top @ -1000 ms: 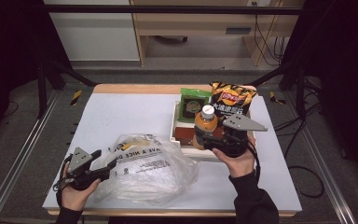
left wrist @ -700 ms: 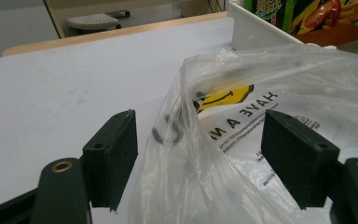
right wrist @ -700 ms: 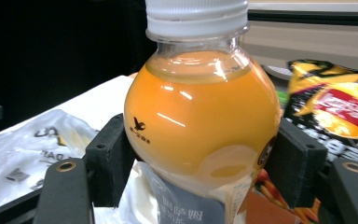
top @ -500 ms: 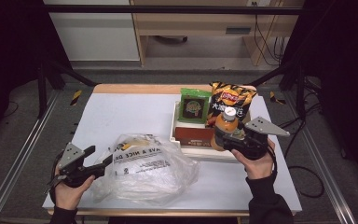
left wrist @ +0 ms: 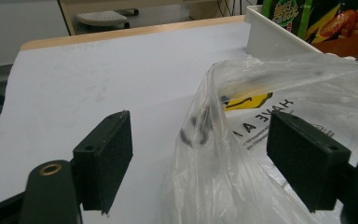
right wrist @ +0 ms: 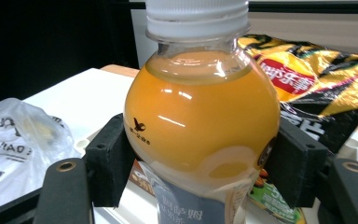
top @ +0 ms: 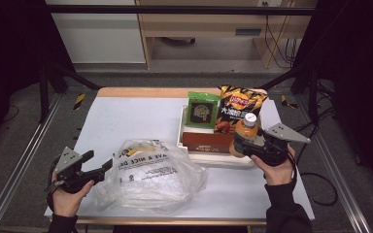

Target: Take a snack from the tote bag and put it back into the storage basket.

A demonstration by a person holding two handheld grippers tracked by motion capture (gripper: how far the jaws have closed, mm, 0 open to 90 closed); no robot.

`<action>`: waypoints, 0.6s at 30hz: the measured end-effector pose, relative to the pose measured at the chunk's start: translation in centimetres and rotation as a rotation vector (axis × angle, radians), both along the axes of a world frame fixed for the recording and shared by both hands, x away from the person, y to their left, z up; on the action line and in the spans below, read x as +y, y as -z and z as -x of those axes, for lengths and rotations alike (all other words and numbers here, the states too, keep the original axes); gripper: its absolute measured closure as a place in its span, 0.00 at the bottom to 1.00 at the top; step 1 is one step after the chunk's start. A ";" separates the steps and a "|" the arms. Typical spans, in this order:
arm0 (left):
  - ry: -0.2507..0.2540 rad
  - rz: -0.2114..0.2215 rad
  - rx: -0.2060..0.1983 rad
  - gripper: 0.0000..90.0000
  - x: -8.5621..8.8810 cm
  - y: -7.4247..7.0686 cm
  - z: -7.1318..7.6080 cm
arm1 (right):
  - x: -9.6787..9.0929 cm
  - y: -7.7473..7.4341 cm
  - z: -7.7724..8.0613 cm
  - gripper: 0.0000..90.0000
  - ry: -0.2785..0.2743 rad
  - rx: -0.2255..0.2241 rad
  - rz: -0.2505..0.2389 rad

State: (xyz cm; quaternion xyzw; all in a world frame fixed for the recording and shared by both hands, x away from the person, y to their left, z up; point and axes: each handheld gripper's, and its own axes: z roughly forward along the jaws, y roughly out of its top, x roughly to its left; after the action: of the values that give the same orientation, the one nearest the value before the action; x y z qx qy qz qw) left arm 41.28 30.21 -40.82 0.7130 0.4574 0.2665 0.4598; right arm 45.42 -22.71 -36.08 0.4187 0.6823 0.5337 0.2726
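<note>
My right gripper (top: 240,144) clamps the round, slippery, liquid-heavy juice bottle (right wrist: 200,116) at its belly over the white tray (top: 187,144); my left gripper (left wrist: 200,161) has just been opening, its jaws wide astride the limp plastic bag (top: 155,170) on the worktop (top: 126,116).

Glossy plastic bottle (right wrist: 200,121), crinkled clear plastic bag (top: 155,174)

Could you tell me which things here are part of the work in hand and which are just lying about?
In the job:
- orange juice bottle, clamped in the right gripper
- plastic bag, its edge between the open jaws of the left gripper, which have just been opening

Lying about:
- white tray
- chip bag
- green packet
</note>
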 end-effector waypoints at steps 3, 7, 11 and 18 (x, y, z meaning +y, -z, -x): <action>-0.004 0.003 -0.001 0.24 0.2 0.0 0.0 | -0.5 0.4 -0.2 0.34 0.010 0.008 0.001; -0.010 0.003 -0.001 0.24 0.4 0.0 0.0 | -1.2 0.9 -0.6 0.34 0.022 0.013 0.002; -0.013 0.002 -0.001 0.24 0.4 0.0 0.0 | -1.8 1.2 -1.0 0.34 0.031 0.020 0.006; -0.018 0.001 0.000 0.24 0.5 0.0 -0.1 | -2.3 1.6 -2.0 0.34 0.047 0.026 -0.003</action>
State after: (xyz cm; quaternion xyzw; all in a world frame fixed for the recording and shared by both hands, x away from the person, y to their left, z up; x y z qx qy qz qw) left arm 41.34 30.73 -40.85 0.7085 0.4640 0.2704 0.4579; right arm 47.43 -24.97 -37.67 0.4419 0.6749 0.5228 0.2757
